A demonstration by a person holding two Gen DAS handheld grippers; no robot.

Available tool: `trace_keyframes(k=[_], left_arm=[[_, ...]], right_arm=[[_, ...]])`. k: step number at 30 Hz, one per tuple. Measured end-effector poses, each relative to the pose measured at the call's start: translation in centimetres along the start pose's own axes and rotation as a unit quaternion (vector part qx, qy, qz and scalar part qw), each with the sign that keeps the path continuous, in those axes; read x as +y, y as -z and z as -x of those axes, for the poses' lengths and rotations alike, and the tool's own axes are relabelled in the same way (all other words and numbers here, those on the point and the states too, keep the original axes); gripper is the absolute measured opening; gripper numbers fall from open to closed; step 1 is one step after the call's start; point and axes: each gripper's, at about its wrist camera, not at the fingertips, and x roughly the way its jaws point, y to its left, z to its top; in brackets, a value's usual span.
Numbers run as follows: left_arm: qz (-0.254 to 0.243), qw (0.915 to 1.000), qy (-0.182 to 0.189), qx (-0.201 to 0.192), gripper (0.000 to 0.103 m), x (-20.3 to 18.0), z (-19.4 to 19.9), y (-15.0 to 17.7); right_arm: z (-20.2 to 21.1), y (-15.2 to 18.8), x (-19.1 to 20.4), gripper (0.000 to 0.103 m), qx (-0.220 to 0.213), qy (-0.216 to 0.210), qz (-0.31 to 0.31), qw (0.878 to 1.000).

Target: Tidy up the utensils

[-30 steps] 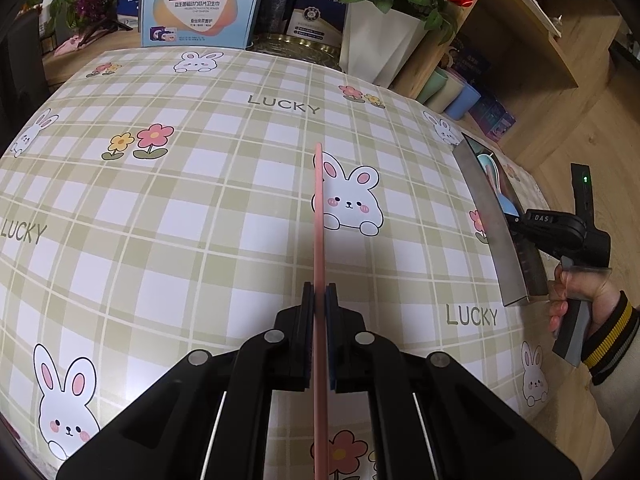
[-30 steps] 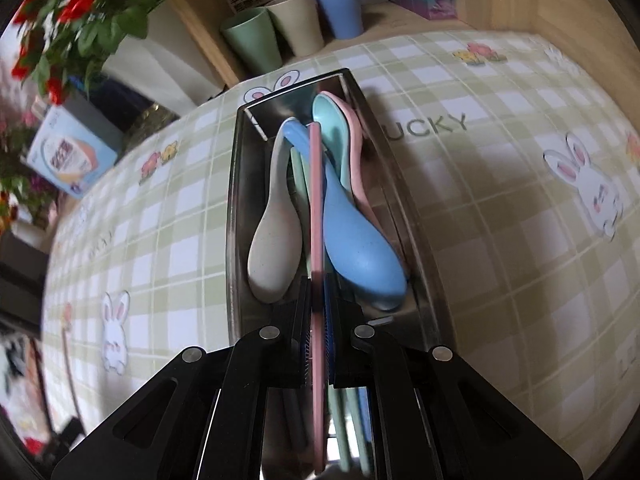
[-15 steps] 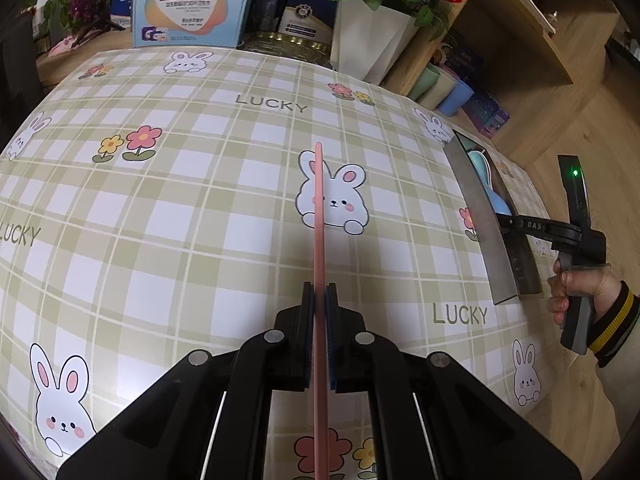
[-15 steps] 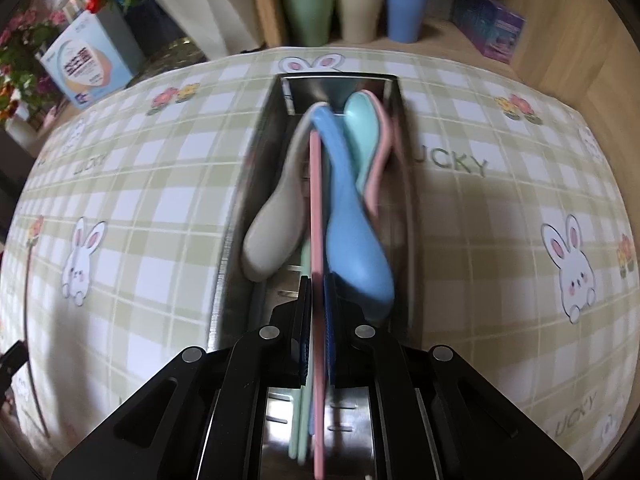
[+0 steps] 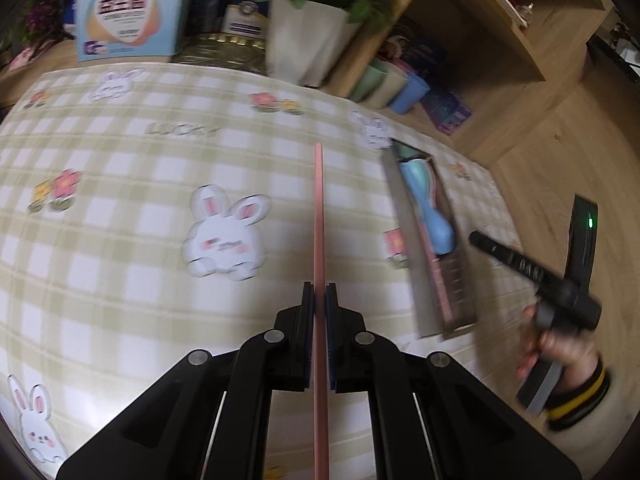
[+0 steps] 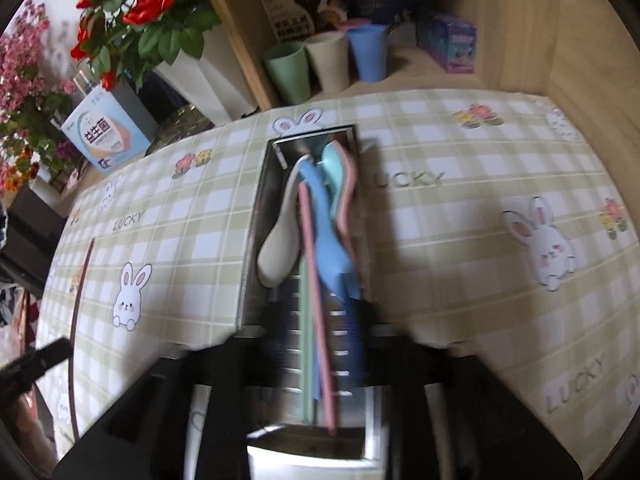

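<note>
Left wrist view: the left gripper (image 5: 319,334) pinches a pink chopstick (image 5: 319,216) above the checked tablecloth (image 5: 120,240), well apart from the metal tray (image 5: 420,280). It could slip or swing wide of the narrow tray. In the right wrist view, the right gripper (image 6: 320,328) is blurred but looks spread, its pink chopstick (image 6: 316,292) lying in the tray (image 6: 256,216) among spoons (image 6: 280,248). Blur hides the fingertips; the tray's near end is cut off.

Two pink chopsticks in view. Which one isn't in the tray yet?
The pink chopstick clamped in the left gripper, above the tablecloth. The other pink chopstick lies in the metal tray among the spoons.
</note>
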Motion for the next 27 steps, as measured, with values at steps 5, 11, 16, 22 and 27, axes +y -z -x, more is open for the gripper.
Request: trace_keyframes(k=[5,11,16,22,27], left_arm=[[-0.002,0.9995,0.023,0.022,0.005,-5.3,-3.2,-2.2],[-0.008,0.9985,0.025,0.047,0.005,-10.7,-7.9,-3.6],[0.025,0.9973,0.015,0.067,0.005,-12.4,-11.5,-4.5],[0.048,0.9958,0.001,0.078,0.005,-13.3,-14.2,-4.9],[0.032,0.996,-0.029,0.078,0.005,-14.2,-15.5,-4.7]], right_arm=[[1.4,0.2,-2.4,0.064,-0.008,0.003,-0.008,1.0],[1.6,0.2,-5.9,0.085,-0.008,0.032,-0.03,0.999],[1.4,0.7,-8.9,0.085,-0.005,0.033,-0.056,0.998],[1.2,1.1,-11.2,0.085,-0.006,0.028,-0.082,0.996],[1.2,1.3,-12.1,0.085,-0.01,0.027,-0.095,0.995]])
